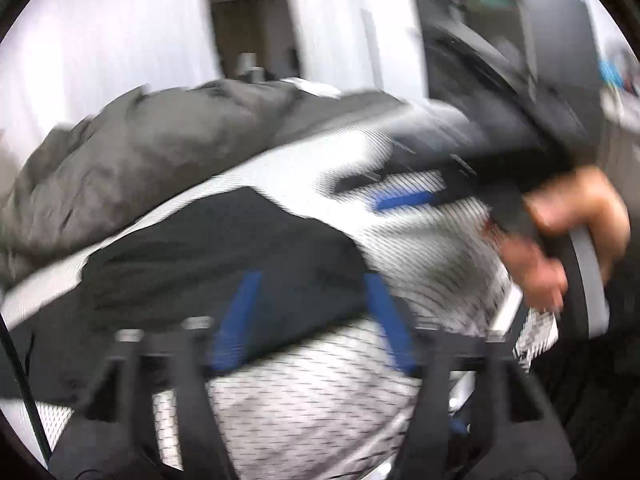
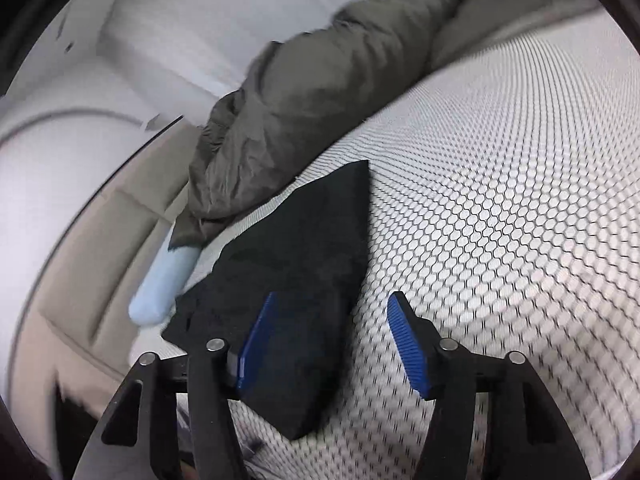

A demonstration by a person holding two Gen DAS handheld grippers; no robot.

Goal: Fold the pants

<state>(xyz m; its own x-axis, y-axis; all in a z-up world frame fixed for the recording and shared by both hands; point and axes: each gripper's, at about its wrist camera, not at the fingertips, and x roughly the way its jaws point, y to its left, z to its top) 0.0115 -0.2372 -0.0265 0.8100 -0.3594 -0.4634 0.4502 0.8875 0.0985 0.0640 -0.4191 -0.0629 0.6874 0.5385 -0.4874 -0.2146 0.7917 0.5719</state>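
Black folded pants lie on a white honeycomb-patterned mattress. In the right wrist view my right gripper is open just above the near end of the pants, its left blue pad over the fabric and its right pad over the mattress. In the blurred left wrist view the pants lie ahead of my left gripper, which is open with its blue pads apart over the fabric's near edge. The right gripper and the hand holding it show at the right.
A crumpled grey-olive blanket lies along the mattress's far edge, also in the left wrist view. A light blue roll sticks out under it at the bed's edge. White walls and a beige floor lie beyond.
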